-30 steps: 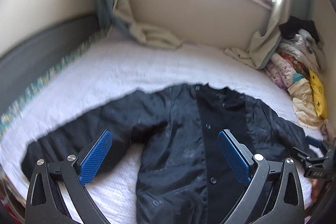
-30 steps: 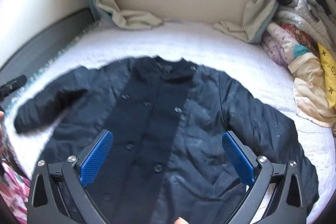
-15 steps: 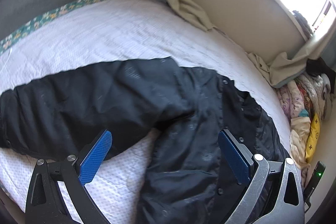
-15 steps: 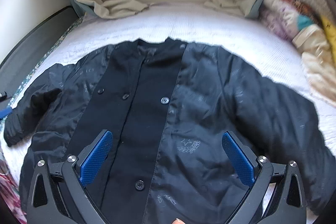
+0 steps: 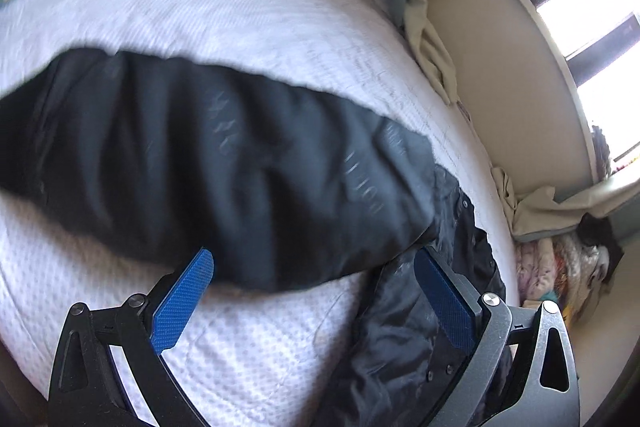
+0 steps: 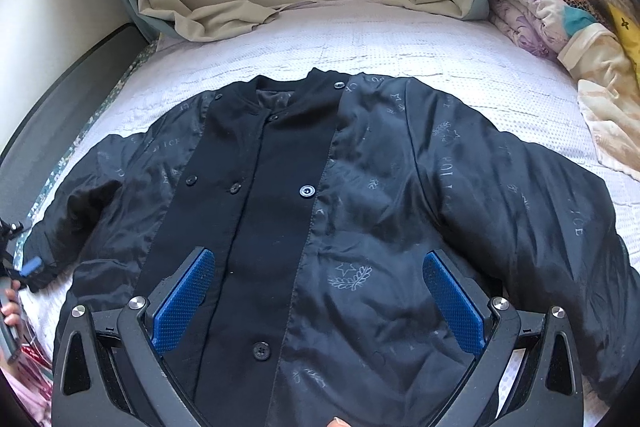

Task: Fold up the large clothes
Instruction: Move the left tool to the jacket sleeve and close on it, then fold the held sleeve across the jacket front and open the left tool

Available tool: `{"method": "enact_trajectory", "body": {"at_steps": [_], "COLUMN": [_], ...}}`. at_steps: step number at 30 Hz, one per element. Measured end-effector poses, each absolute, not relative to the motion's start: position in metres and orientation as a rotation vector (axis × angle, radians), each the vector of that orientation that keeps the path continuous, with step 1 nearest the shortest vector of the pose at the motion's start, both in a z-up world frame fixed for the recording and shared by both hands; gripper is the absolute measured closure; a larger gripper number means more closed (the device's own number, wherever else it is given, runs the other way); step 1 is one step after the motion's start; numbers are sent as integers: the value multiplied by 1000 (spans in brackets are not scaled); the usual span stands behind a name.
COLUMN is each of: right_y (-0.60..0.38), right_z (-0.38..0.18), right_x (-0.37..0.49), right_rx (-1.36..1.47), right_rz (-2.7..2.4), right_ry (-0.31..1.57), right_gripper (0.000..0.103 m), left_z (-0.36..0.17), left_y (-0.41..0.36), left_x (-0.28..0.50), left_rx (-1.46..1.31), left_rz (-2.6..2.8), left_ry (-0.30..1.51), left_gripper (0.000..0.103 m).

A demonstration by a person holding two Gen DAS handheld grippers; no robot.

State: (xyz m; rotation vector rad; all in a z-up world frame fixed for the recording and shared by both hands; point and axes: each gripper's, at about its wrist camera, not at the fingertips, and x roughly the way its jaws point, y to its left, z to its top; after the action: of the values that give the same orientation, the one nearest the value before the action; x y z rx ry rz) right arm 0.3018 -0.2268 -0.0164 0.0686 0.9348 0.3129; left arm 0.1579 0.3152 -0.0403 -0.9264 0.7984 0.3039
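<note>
The black jacket (image 6: 320, 219) lies spread face-up on the white bedspread (image 6: 400, 43) and fills the centre of the right wrist view, collar toward the top of the frame and both sleeves extended toward the left and right edges. Its front placket, with a row of dark buttons, runs from upper centre to lower centre; faint printed lettering and star-and-wreath emblems cover the shiny panels on either side. The right gripper (image 6: 318, 301) is at the bottom of that frame, above the lower front of the jacket, with its blue-padded jaws spread wide and nothing between them. In the left wrist view, the jacket sleeve (image 5: 224, 163) crosses the frame from the left edge to the lower right, where it joins the jacket body; this view is motion-blurred. The left gripper (image 5: 314, 301) sits at the bottom of that frame with its jaws spread apart; its left pad overlaps the lower edge of the sleeve, but contact cannot be determined. The left gripper also appears at the left edge of the right wrist view, close to the sleeve cuff. Beige curtains (image 6: 216, 15) bunch on the bedspread at the top of the frame, and a pile of patterned bedding (image 6: 560, 11) occupies the upper right.
</note>
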Motion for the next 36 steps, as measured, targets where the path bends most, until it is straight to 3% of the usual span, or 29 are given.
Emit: {"method": "enact_trajectory", "body": {"at_steps": [8,16,19,21,23,29,36], "right_y": [-217,-210,-212,-216,-220,-234,-226], "right_z": [-17,-23,-26,-28,-30,-30,-23], "right_x": [302,309,311,313,313,318,317], "right_rx": [58,44,46,50,57,135,111], "right_rz": [321,311,302,291,282,266,265], "right_ry": [936,948,955,961,967,994,969], "right_gripper": [0,0,0,0,0,0,0], "left_z": [-91,-99,-98,-97,-90,-34,63], "left_y": [333,376,385,389,388,362,291], "left_x": [121,125,130,133,138,159,217], "left_rx": [-1143,-1234,-1207,-1166,-1125,-931,-609], "left_rz": [374,463,505,509,508,497,345], "left_ry": [773,612,593,593,599,573,546], "left_gripper": [2,6,34,65,78,87,88]}}
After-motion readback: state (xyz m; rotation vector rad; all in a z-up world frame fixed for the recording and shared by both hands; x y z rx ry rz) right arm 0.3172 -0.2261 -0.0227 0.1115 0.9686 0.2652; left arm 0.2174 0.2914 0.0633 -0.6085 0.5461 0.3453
